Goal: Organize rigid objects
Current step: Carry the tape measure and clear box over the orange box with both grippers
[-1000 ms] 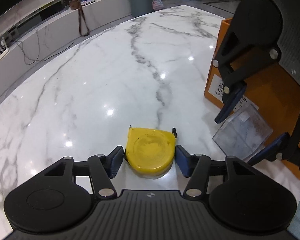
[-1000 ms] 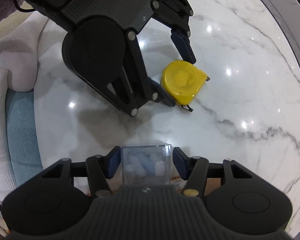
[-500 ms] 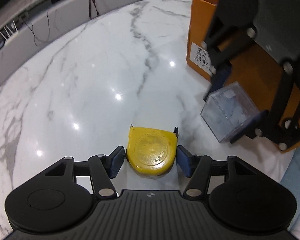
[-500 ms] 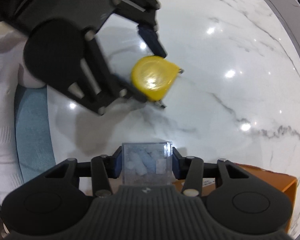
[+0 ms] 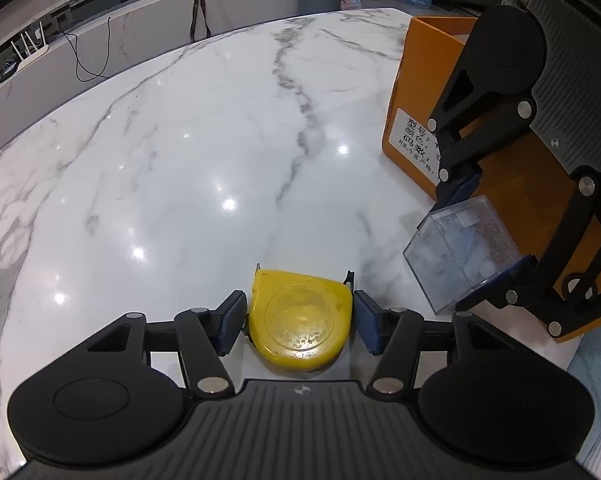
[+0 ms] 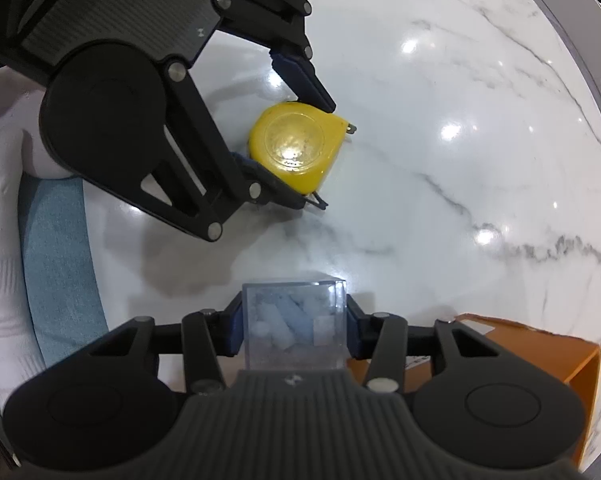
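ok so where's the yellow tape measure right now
In the left wrist view the yellow tape measure sits bottom centre between the closing left tongs, over the marble table. The clear box and orange box lie to its right.

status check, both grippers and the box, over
Left gripper closing on yellow tape measure. Right gripper closing on clear box, beside orange box. Nothing blocking.

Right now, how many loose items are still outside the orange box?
2. The yellow tape measure sits between the closing left jaws above the marble table; the clear plastic case is between the closing right jaws beside the orange box. Others may be hidden.
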Demonstrator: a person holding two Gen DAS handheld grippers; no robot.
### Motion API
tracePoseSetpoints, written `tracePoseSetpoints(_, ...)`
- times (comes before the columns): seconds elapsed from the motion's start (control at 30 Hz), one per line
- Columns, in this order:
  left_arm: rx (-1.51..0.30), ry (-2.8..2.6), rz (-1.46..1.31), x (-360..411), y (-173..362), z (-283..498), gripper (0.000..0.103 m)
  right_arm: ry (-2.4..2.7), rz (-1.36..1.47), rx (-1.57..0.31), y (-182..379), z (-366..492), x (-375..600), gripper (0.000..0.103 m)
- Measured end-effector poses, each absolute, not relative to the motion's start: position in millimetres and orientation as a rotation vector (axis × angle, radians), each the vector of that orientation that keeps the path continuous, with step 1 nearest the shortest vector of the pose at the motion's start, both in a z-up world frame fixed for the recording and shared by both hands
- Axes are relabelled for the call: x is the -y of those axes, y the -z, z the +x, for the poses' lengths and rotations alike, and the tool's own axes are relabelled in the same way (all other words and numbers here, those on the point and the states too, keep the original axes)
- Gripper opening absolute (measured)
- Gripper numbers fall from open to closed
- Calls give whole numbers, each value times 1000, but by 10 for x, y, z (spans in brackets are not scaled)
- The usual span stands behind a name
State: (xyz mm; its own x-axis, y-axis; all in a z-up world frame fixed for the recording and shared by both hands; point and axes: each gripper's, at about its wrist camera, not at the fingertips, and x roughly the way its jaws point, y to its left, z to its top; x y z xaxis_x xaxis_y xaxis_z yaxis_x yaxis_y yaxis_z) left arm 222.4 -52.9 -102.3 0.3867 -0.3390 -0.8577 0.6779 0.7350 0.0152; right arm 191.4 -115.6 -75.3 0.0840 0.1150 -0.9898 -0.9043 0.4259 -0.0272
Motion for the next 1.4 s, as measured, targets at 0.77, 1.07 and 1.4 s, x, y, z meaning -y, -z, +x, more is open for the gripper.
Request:
tracePoseSetpoints(0.77, -813, 597, 371, 494, 1, 1542, 62, -891, -779, -1020, -179, 1375, 1325, 47)
tracePoseSetpoints(1.07, -693, 695, 388, 990, -568, 999, 62, -785, -814, -931, -739, 740, 1951, 47)
tracePoseSetpoints(1.4, -675, 852, 453, 1915, -485, 799, 63, -592, -807, -1020, -797, 352, 2912, 47)
